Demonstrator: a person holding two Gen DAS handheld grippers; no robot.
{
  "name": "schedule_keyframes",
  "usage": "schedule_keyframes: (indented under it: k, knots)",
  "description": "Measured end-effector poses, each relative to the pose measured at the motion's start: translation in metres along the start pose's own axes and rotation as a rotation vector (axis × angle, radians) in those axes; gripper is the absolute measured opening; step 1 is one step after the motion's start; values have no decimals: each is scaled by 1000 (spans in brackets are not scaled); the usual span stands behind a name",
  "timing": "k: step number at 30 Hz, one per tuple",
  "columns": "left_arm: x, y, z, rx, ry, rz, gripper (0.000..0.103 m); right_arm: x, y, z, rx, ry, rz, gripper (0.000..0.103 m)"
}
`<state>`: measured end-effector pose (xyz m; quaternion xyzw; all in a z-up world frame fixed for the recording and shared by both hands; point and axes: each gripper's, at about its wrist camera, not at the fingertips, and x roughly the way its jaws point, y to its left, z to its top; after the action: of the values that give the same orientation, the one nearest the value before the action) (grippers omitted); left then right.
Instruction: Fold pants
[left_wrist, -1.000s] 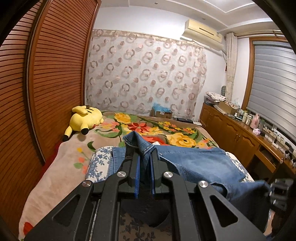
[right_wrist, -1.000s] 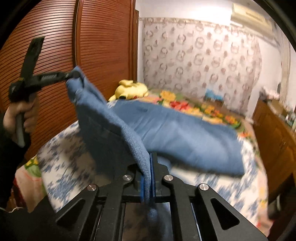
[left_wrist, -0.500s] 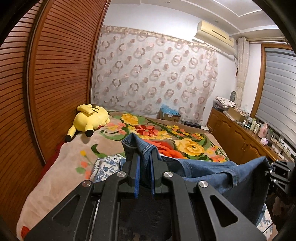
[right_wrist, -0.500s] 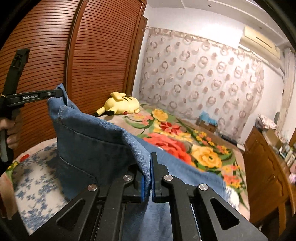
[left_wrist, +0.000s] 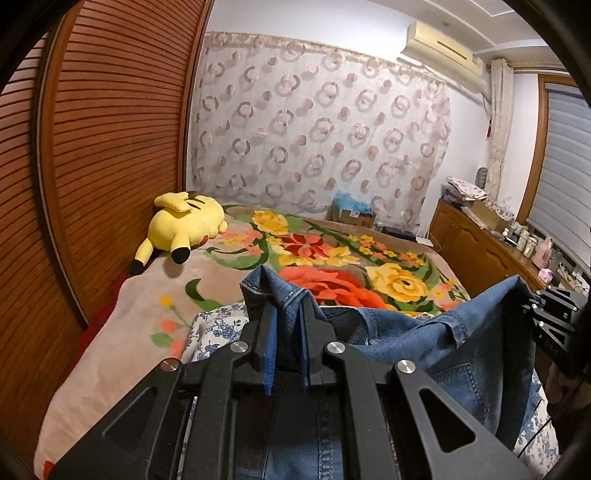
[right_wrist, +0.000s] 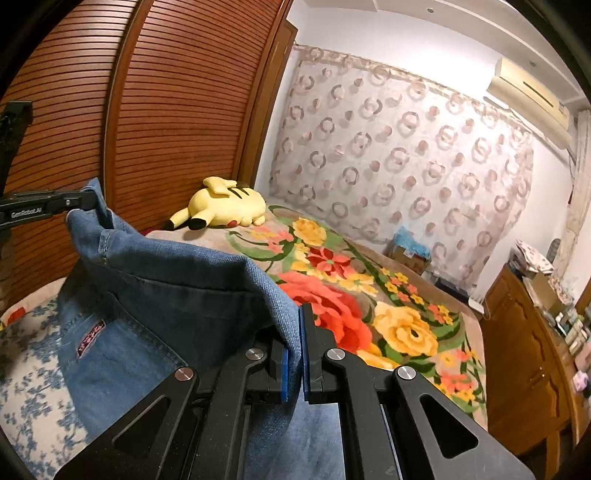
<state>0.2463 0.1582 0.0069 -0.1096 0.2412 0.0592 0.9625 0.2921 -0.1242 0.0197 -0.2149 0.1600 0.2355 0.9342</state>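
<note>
Pants (left_wrist: 436, 343) lifted over the near end of the bed (left_wrist: 122, 332), waistband stretched between both tools.
I have left gripper (left_wrist: 286, 354) and right gripper (right_wrist: 293, 365) clenched on denim; I'd keep that edge taut and level while lowering.

Both grippers are showing black linkage arms with triangular cut-outs, round silver screws and blue pads: the left gripper (left_wrist: 287, 350) and the right gripper (right_wrist: 293, 363), with white lettering showing on one black arm
</note>
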Motion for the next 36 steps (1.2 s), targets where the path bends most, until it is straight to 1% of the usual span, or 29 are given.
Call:
schedule_keyframes:
  k: [4,6,7,8,9,12,13,14,16,18,19,20,21,22,23,24,25,27,32,36]
  knots:
    - [20,4,-1,0,42,7,11,26,-3,0,-1,21,14,5]
    - [28,5,-4,5,61,8,13,39,-8,-1,0,36,20,5]
    - [32,5,-6,11,76,11,16,45,-10,-2,5,42,25,5]
    - [34,5,-8,13,84,11,20,51,-12,-3,13,50,29,5]
    - [35,6,-9,14,86,14,23,58,-15,-2,20,57,33,5]
    - [33,9,-12,22,67,42,36,75,-22,0,36,72,44,5]
    - [32,10,-13,21,60,41,45,80,-23,1,40,80,48,5]
    - [31,11,-14,24,63,36,48,84,-24,2,39,88,47,5]
    - [34,10,-15,45,90,37,48,92,-26,4,41,100,49,5]
    - [37,6,-19,64,115,33,59,96,-29,6,55,111,53,5]
    - [38,5,-20,68,120,28,70,98,-31,6,63,118,55,5]
    - [39,2,-23,76,127,16,75,100,-33,7,73,124,58,7]
    - [39,-1,-25,81,132,10,75,99,-36,8,83,130,57,16]
    - [39,-5,-28,87,143,-2,76,98,-38,9,92,131,59,32]
    - [39,-8,-31,93,153,-13,76,97,-38,9,101,128,66,40]
    - [38,-13,-34,100,161,-23,76,95,-40,9,114,124,74,51]
    - [37,-17,-38,109,167,-29,76,91,-43,10,128,120,80,52]
    - [35,-24,-43,129,175,-37,76,80,-48,10,151,122,78,52]
    - [29,-49,-61,188,186,-105,76,48,-52,-2,184,147,101,52]
    - [31,-63,-72,227,183,-136,76,24,-54,-13,218,179,109,52]
